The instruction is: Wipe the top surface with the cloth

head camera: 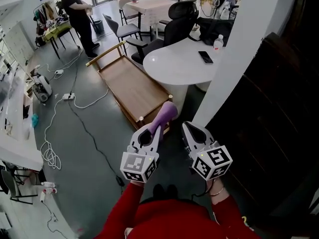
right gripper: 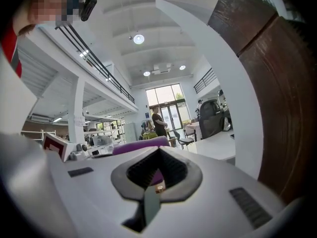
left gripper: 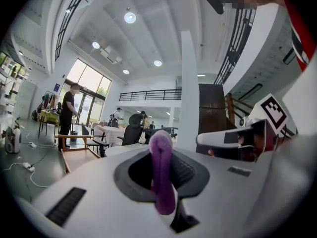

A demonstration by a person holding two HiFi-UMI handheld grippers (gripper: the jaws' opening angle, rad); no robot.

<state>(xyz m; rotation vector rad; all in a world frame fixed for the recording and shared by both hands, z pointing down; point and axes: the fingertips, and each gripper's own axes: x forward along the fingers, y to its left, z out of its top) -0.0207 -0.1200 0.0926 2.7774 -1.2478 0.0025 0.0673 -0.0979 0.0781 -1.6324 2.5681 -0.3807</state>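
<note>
The left gripper has its fingers clenched on the purple cloth. The cloth sticks out past the fingertips as a rolled wad, held in the air short of the white worktop. The right gripper, just beside it, has its fingers pressed together on nothing, with the cloth off to their left.

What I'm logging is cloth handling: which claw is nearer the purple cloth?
Left. The left claw grips the purple cloth between its jaws; the right claw is beside the cloth, to its right, apart from it.
</note>
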